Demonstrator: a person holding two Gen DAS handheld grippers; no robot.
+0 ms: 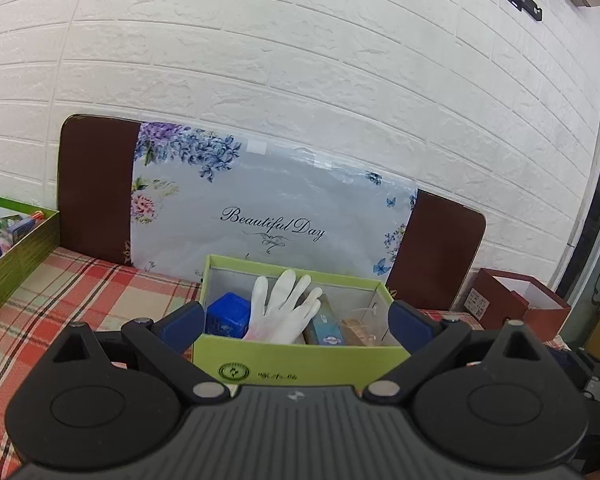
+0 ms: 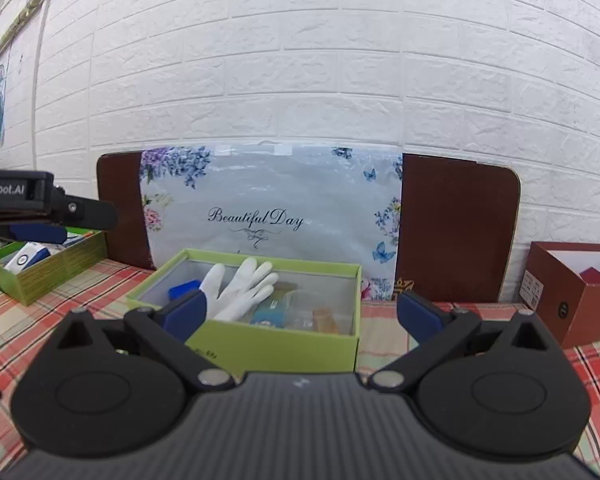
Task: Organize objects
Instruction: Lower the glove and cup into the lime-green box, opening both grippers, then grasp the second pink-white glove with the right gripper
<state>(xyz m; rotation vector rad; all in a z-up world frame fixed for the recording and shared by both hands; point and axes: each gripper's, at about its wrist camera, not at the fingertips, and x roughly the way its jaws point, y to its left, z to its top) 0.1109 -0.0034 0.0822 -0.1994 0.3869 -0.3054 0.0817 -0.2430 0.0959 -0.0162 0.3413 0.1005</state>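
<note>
A light green open box (image 1: 300, 364) (image 2: 280, 346) stands on the checked tablecloth in front of both grippers. Inside lie a white glove (image 1: 278, 312) (image 2: 236, 290), a blue cube-like item (image 1: 228, 314) (image 2: 184, 290), a teal packet (image 1: 326, 326) (image 2: 270, 314) and a brownish item (image 2: 326, 320). My left gripper (image 1: 296, 320) stands open, short of the box, its fingers framing it without touching. My right gripper (image 2: 300, 312) is open too, nothing between its blue pads. The left gripper's body (image 2: 48, 208) shows at the left of the right wrist view.
A second green box (image 1: 16, 256) (image 2: 48, 264) with several small packages sits at the left. A dark red box (image 1: 516, 300) (image 2: 576, 296) stands at the right. A floral "Beautiful Day" bag (image 1: 268, 208) (image 2: 268, 208) leans on a brown board against the white brick wall.
</note>
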